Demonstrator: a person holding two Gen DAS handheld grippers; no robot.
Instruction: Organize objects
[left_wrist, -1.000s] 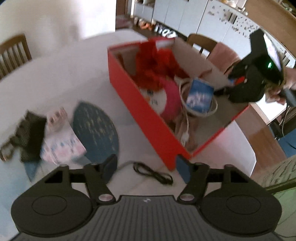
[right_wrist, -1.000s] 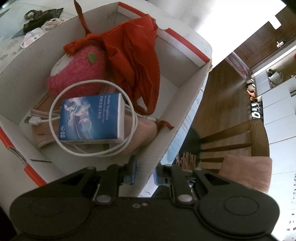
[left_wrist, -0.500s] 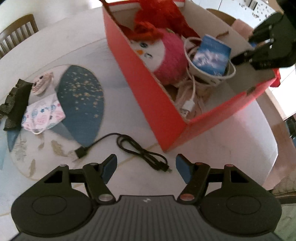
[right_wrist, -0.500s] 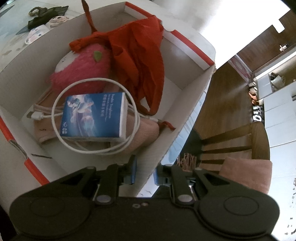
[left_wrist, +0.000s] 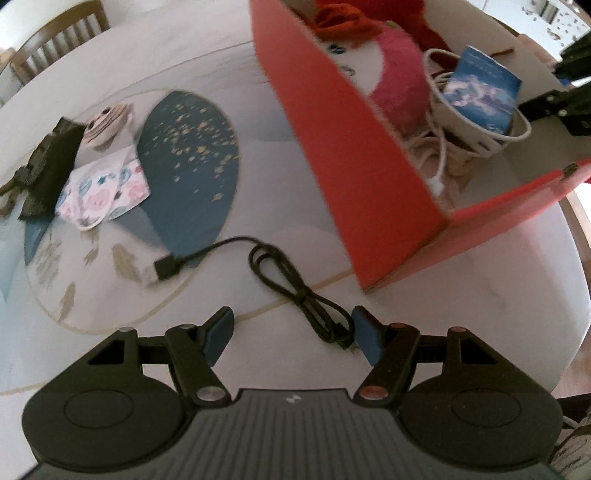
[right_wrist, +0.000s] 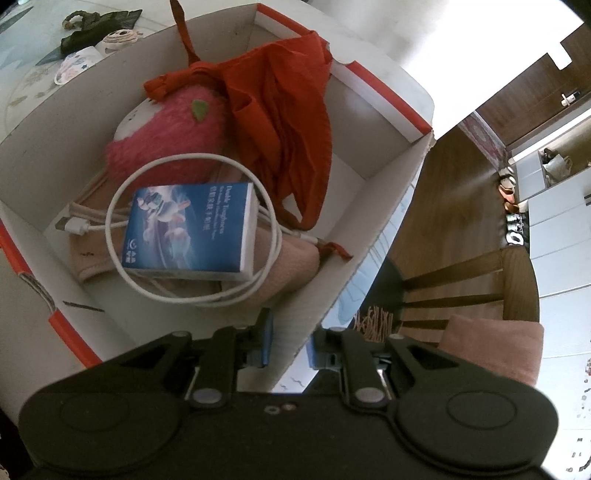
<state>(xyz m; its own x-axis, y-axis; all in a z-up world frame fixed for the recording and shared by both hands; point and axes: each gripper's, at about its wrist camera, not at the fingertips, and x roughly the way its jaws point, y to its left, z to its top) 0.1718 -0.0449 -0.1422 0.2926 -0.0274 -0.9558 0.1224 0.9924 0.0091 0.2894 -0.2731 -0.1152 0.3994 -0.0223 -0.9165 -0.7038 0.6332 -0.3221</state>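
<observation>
Lower than a second ago, the left gripper (left_wrist: 291, 334) now hangs steeply nose-down over the black cable (left_wrist: 295, 291), jaws spread wide with nothing between the pads; the cable's small plug end lies just inside its right finger (left_wrist: 365, 338), not visibly pinched. From there the cable loops away across the white table (left_wrist: 480, 295) toward its larger plug, which rests on the edge of a round patterned mat (left_wrist: 184, 162). Farther out on that mat lie a floral face mask (left_wrist: 103, 192), a dark green cloth (left_wrist: 44, 173) and a small round patterned thing (too blurred to name). The red box (left_wrist: 354, 147) stands close beyond the cable. The right gripper (right_wrist: 290, 341) has kept its place, tilted steeply down with its jaws narrowly closed astride the box's near white wall (right_wrist: 332, 288). Inside the box, from that wall outward, are a blue packet (right_wrist: 192, 229) ringed by a white cable (right_wrist: 184, 291), a pink plush toy (right_wrist: 173, 136) and red cloth (right_wrist: 288, 122).
</observation>
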